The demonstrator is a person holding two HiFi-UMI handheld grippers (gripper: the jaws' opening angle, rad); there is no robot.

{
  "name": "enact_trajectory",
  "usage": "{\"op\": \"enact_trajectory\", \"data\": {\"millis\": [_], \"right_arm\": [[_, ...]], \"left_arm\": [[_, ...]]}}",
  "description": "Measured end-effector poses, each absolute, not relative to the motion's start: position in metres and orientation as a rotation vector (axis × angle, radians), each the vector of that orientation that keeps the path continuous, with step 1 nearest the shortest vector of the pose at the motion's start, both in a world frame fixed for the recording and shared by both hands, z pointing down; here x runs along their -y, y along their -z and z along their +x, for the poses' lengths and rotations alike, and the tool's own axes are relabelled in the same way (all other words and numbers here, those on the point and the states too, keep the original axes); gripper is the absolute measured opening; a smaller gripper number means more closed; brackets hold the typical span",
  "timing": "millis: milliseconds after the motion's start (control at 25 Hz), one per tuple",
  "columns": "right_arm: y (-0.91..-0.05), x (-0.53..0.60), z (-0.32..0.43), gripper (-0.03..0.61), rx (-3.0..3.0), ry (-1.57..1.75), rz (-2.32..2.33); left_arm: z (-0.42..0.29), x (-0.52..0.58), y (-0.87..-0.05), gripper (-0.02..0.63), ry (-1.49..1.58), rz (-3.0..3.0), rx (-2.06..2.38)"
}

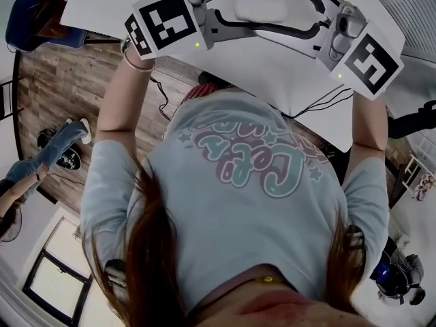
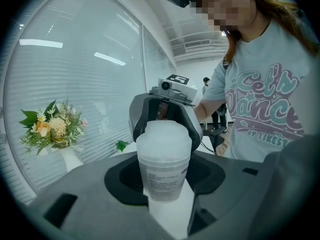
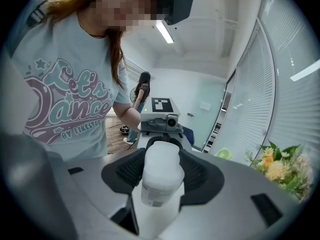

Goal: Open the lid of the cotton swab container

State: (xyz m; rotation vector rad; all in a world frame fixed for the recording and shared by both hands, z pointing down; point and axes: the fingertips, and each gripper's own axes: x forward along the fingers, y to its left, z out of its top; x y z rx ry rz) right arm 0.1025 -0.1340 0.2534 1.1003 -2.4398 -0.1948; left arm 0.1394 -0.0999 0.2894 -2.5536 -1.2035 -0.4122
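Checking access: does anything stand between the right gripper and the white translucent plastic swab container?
Nothing visible: the white translucent plastic swab container sits between the jaws of the right gripper, with the left gripper opposite.

free: white table around container | obstacle: flower vase, well aside

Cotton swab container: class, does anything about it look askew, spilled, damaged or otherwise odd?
Nothing stands out. The cotton swab container stands upright, held between the tongs of the left gripper and of the right gripper. Its lid is on and sits level. No swabs have spilled and no cracks show.
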Motion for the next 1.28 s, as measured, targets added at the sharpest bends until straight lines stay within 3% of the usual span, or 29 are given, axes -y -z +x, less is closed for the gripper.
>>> {"op": "enact_trajectory", "data": {"millis": [1280], "right_arm": [[-0.26,0.147,0.1,0.212,2.456,0.033,1.326]], "left_arm": [[0.13,0.102,-0.301,0.199,0.391,-2.367,1.457]]}}
